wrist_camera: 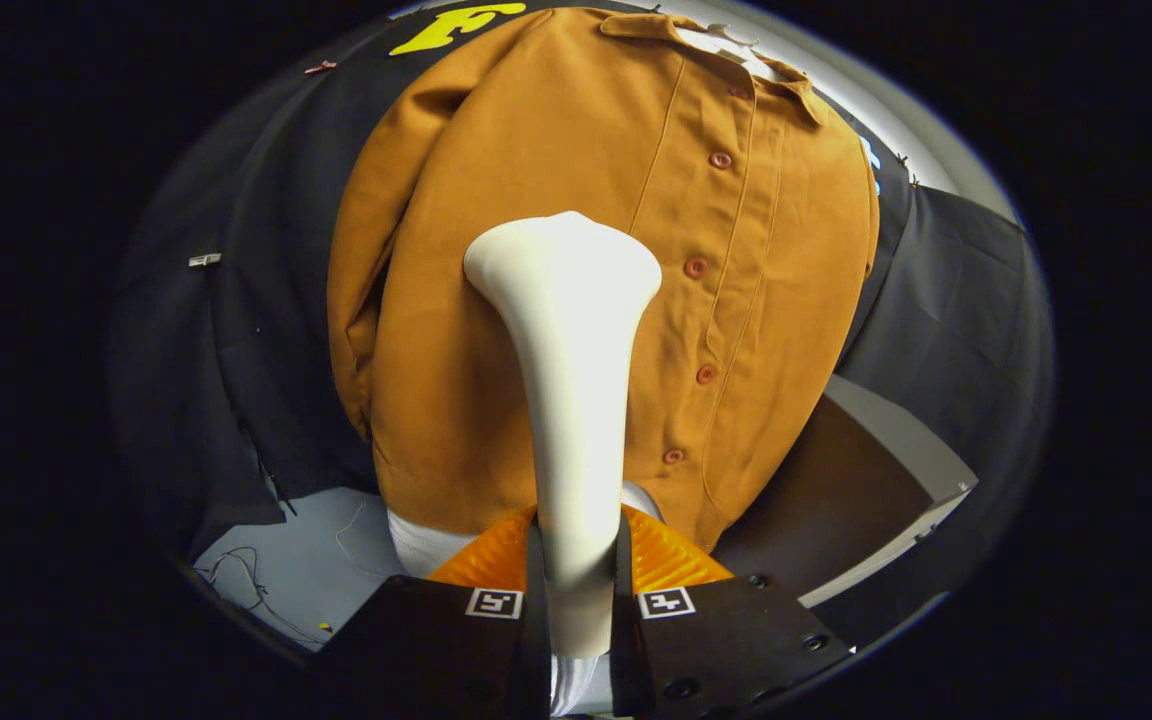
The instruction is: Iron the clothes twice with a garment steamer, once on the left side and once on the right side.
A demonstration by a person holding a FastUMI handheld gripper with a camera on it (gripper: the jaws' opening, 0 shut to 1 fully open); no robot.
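Note:
A brown button-up shirt (536, 200) hangs in front of the dark booth wall, its button row running down to the right of centre. The white garment steamer (571, 400) stands upright between my fingers, its wide head (564, 262) resting against the shirt's left panel at mid height. My gripper (576, 570) is shut on the steamer's handle, with both fingers pressing its sides.
A light table surface (316, 570) with thin cables lies below the shirt on the left. A dark board with a pale edge (886, 480) slants at the lower right. Black cloth hangs on both sides of the shirt.

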